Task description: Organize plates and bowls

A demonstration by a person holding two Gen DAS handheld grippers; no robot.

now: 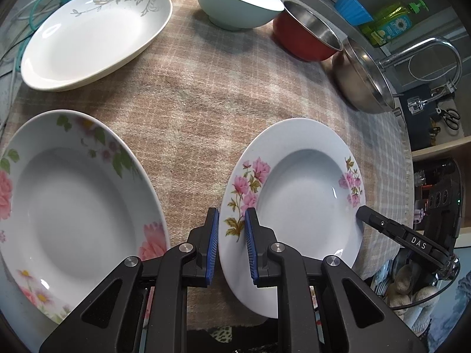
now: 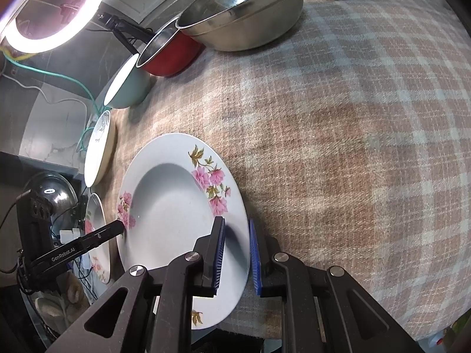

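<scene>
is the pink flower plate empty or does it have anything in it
Empty. The plate's white well shows bare in both views; only the left gripper and right gripper pinch its rim on opposite sides.

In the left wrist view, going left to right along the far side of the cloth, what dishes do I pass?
White plate with grey leaf pattern → pale green bowl → red bowl with steel inside → steel bowl.

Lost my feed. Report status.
Left hand-held gripper and right hand-held gripper both clamp pink-flower plate rims. Plate lifted off checked cloth. Nothing obstructing.
</scene>
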